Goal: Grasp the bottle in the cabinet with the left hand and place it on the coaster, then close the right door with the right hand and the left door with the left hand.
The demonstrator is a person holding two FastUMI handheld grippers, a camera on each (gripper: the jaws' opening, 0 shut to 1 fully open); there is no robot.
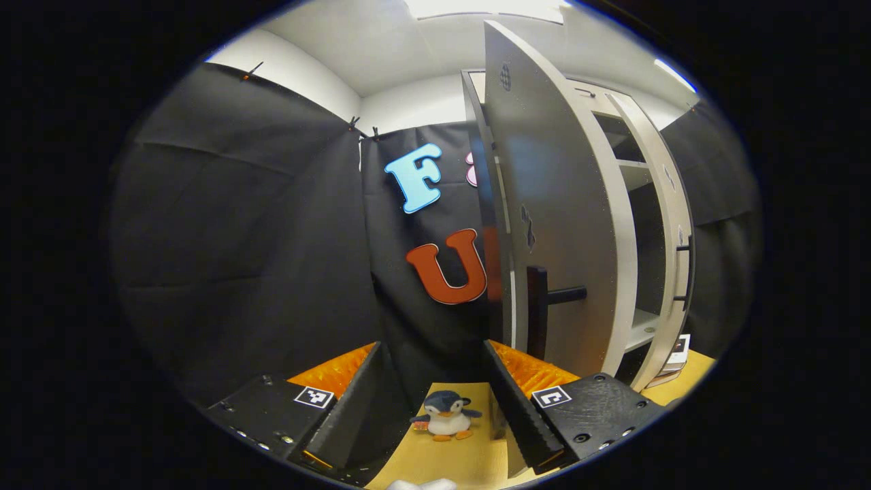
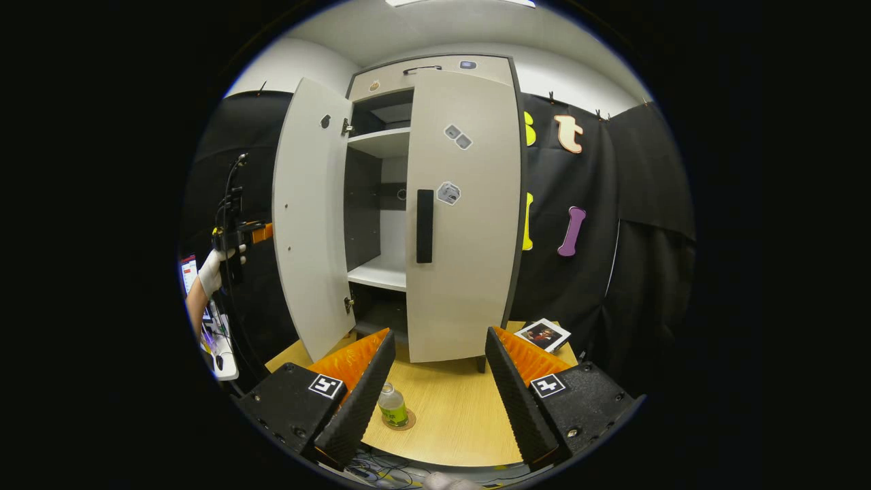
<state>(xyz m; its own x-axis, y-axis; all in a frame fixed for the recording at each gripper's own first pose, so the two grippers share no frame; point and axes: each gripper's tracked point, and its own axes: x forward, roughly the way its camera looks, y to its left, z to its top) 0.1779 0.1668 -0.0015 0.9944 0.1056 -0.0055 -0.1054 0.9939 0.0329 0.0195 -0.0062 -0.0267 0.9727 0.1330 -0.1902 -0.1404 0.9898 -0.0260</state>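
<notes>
Judging by how things lie, the first part looks done: in the right gripper view the bottle (image 2: 392,404) stands upright on the coaster (image 2: 400,421) on the worktop (image 2: 449,415), in front of the cabinet (image 2: 401,204). The right door (image 2: 463,218) appears closed or very nearly so, while the left door (image 2: 307,224) hangs wide open, so that closing seems to be what remains. The right tool (image 2: 435,388) is spread wide and holds nothing. The left tool (image 1: 435,401) is likewise wide and empty; seen from the right gripper view it sits beyond the open door's outer face, held by a gloved hand (image 2: 212,267). Whether the right door is fully seated cannot be told. A toy penguin (image 1: 446,415) stands on the worktop ahead of the left tool
</notes>
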